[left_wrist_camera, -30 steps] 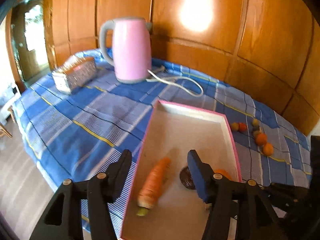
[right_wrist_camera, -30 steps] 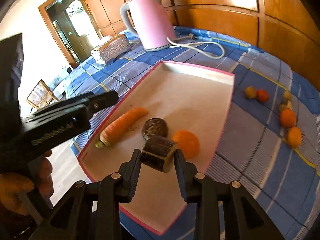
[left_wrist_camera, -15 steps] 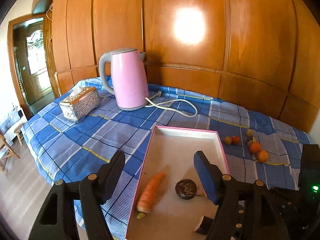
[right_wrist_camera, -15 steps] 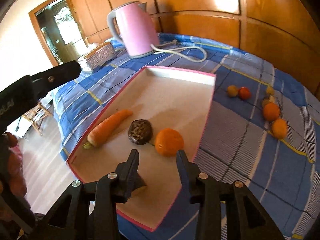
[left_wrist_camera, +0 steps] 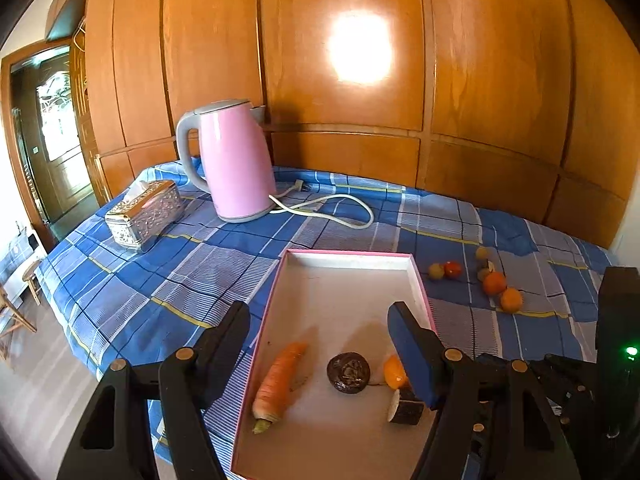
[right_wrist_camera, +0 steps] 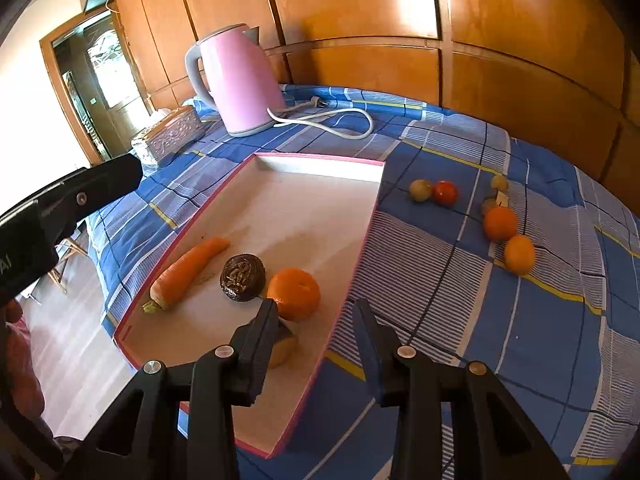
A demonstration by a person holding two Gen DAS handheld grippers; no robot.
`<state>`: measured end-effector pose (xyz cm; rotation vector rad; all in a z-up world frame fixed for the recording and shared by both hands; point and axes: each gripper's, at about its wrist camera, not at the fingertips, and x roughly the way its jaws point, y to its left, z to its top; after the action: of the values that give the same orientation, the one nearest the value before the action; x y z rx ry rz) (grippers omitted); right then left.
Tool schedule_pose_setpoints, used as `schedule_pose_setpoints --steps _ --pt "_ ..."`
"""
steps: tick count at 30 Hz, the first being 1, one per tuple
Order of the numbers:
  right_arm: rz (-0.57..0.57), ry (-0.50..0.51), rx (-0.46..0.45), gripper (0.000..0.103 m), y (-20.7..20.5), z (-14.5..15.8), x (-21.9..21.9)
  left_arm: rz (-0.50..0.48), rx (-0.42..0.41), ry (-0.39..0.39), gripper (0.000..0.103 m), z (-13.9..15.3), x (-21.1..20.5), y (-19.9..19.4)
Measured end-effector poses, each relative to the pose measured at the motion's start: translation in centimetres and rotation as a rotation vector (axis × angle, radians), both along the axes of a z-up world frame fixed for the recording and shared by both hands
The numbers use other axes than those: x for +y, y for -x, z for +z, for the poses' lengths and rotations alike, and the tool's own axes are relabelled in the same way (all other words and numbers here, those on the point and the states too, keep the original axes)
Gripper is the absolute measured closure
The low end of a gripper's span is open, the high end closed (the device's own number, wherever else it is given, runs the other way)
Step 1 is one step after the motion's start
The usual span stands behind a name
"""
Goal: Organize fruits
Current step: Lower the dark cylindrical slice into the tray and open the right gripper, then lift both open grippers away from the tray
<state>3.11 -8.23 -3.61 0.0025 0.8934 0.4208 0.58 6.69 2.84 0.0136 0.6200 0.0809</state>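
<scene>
A white tray with a pink rim [left_wrist_camera: 344, 254] [right_wrist_camera: 320, 159] lies on the blue checked cloth. In it lie a carrot [left_wrist_camera: 280, 384] [right_wrist_camera: 188, 270], a dark round fruit [left_wrist_camera: 348, 372] [right_wrist_camera: 243, 277], an orange [right_wrist_camera: 294, 293] and a dark cut piece [left_wrist_camera: 406, 410] [right_wrist_camera: 286, 344]. My left gripper [left_wrist_camera: 320, 340] hovers open above the tray's near half with nothing between its fingers. My right gripper [right_wrist_camera: 316, 316] is open over the tray's near right edge, and the cut piece lies free just behind its left finger. Several loose fruits, among them two oranges [right_wrist_camera: 500, 224] and a red one [right_wrist_camera: 445, 193], sit on the cloth right of the tray.
A pink kettle [left_wrist_camera: 236, 160] [right_wrist_camera: 240, 80] with a white cord [left_wrist_camera: 340, 208] stands behind the tray. A silver tissue box [left_wrist_camera: 146, 214] is at the far left. Wooden panels back the table. The cloth's left edge drops to the floor. A hand [right_wrist_camera: 20, 360] holds the left gripper.
The right gripper let go of the dark cut piece, which now lies in the tray, and drew back. The left gripper opened wider, rose and pulled away from the carrot.
</scene>
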Motion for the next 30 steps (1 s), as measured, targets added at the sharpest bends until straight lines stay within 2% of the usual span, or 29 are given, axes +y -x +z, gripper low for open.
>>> schedule_pose_setpoints --steps 9,22,30 --pt "-0.057 0.036 -0.054 0.063 0.1 0.5 -1.1 -0.023 0.034 0.010 0.030 -0.8 -0.7 -0.2" --pt "-0.213 0.189 -0.201 0.063 0.8 2.9 -4.2 -0.067 0.083 0.014 0.030 -1.9 -2.9 -1.1" --pt "-0.275 0.201 -0.224 0.063 0.8 3.6 -6.5 -0.111 0.097 -0.004 0.030 -2.0 -5.2 -1.7"
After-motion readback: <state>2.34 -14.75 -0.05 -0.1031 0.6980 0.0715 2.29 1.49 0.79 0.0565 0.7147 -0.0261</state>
